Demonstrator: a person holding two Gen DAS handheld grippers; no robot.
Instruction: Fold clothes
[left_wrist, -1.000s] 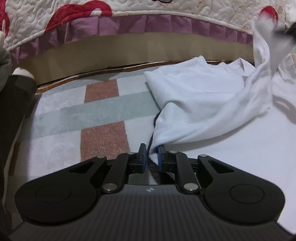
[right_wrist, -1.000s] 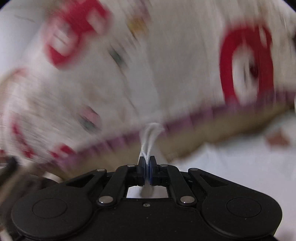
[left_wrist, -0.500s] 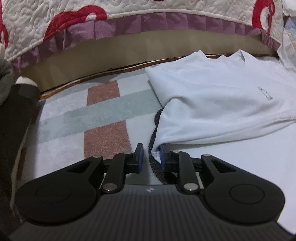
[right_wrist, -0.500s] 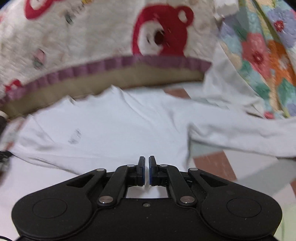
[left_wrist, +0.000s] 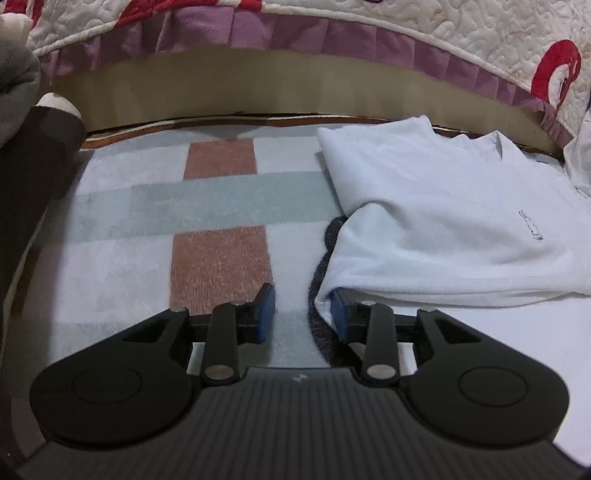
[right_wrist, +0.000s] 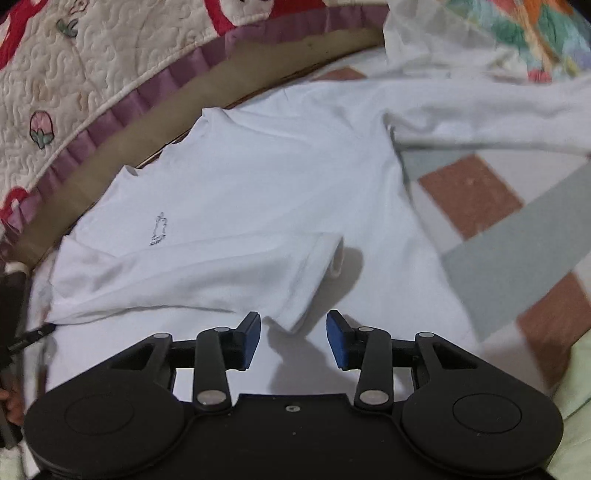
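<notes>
A white long-sleeved shirt (right_wrist: 258, 192) lies flat on a checked rug, with a small line drawing on its chest. Its left sleeve is folded across the body, the cuff (right_wrist: 325, 254) just ahead of my right gripper (right_wrist: 293, 334), which is open and empty above the shirt. The other sleeve (right_wrist: 491, 118) stretches out to the right. In the left wrist view the shirt (left_wrist: 443, 221) fills the right half. My left gripper (left_wrist: 303, 314) is open at the folded edge, its right fingertip (left_wrist: 338, 314) touching the fold, holding nothing.
The rug (left_wrist: 221, 229) has pale, green and brown squares. A bed with a quilted red-and-white cover and purple frill (left_wrist: 332, 33) runs along the far side. A floral quilt (right_wrist: 517, 33) lies at the far right. A dark object (left_wrist: 33, 177) stands at the left.
My right gripper carried the sleeve across the shirt, let it go and opened. My left gripper opened off the fold it was pinching.
</notes>
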